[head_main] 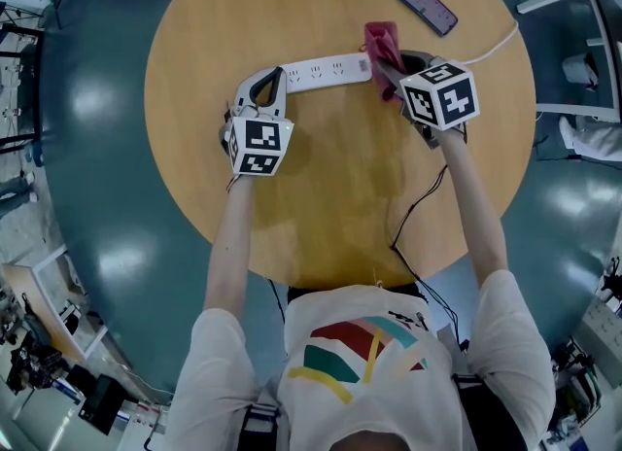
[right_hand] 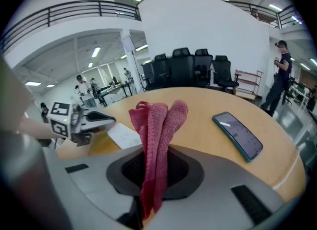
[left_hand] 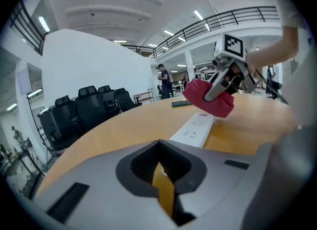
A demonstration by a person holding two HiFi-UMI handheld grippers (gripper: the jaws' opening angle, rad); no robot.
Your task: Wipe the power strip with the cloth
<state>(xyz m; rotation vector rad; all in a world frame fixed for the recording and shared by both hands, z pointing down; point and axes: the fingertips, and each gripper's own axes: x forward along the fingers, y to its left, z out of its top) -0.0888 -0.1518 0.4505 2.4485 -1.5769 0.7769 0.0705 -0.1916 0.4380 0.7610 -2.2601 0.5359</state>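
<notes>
A round wooden worktop [head_main: 330, 191] fills the upper middle of the frame. A white power strip [head_main: 326, 72] lies across it. The left hand-held gripper [head_main: 273, 78] sits at the strip's left end. At the strip's right end the right hand-held gripper [head_main: 391, 72] carries a red cloth [head_main: 382, 41] that touches the strip. A dark phone [head_main: 424, 4] lies at upper right, well apart from the cloth. A white cable [head_main: 492, 47] runs off toward the right edge.

The cloth [head_main: 382, 46] hides one end of the power strip [head_main: 326, 72].
</notes>
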